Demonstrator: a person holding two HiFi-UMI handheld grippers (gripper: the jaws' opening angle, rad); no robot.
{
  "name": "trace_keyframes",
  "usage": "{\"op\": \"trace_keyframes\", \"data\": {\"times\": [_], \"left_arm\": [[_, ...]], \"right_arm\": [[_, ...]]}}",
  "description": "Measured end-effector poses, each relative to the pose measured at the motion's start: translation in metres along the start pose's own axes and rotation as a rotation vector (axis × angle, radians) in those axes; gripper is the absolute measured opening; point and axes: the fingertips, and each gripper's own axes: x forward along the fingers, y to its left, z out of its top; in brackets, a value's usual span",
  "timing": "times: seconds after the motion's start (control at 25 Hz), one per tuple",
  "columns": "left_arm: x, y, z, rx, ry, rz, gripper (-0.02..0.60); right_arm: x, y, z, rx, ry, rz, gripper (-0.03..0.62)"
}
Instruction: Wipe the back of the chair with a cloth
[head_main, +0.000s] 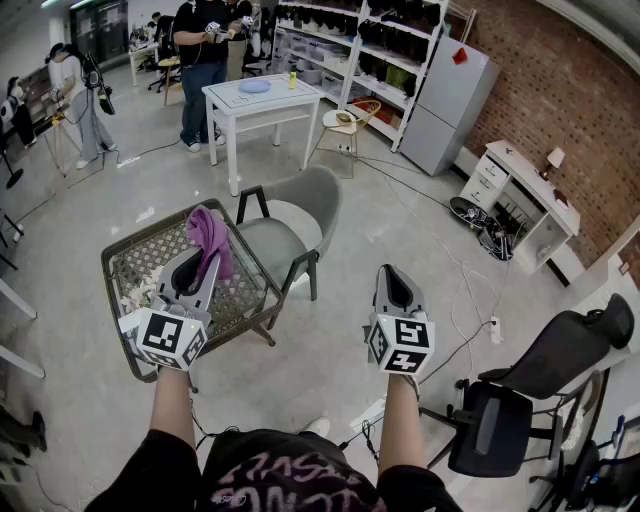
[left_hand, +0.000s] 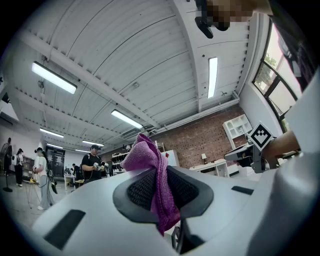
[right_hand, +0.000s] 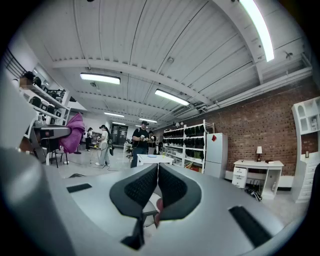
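**Chair (head_main: 288, 222) back not touched yet, cloth only just in hand**

Starting at the jaws: the left gripper (left_hand: 159, 189) is clenched on the purple cloth (left_hand: 152, 172). One bunch of it sticks up above the pads and a tail hangs down in front of them. The right gripper (right_hand: 157, 186) has its jaws pressed together with nothing between them, so it's just along for the ride.

Moving outward, in the head view both grippers are held up in the air in front of the person. The left one is over a wire-mesh side table (head_main: 140, 262), and the grey chair stands just beside that table with its curved back on the far side. Cloth and chair back are well apart.

So I'd say the pickup is done and all the wiping is left.

As for writing, there's pale print on the person's dark shirt, but it's too distorted for me to read. The gripper cubes only carry square markers, no words.
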Motion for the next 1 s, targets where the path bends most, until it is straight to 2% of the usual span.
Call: {"op": "trace_keyframes", "data": {"times": [0.48,1.0], "left_arm": [[0.006,-0.005,-0.006,-0.003,0.019,-0.014,0.072],[0.033,-0.031,-0.024,0.002,0.065,-0.013,0.072]], "right_arm": [[0.002,0.004,0.000,0.000,-0.014,-0.001,0.028],[0.021,-0.018,-0.016,0.004,-0.003,0.061,0.028]]}}
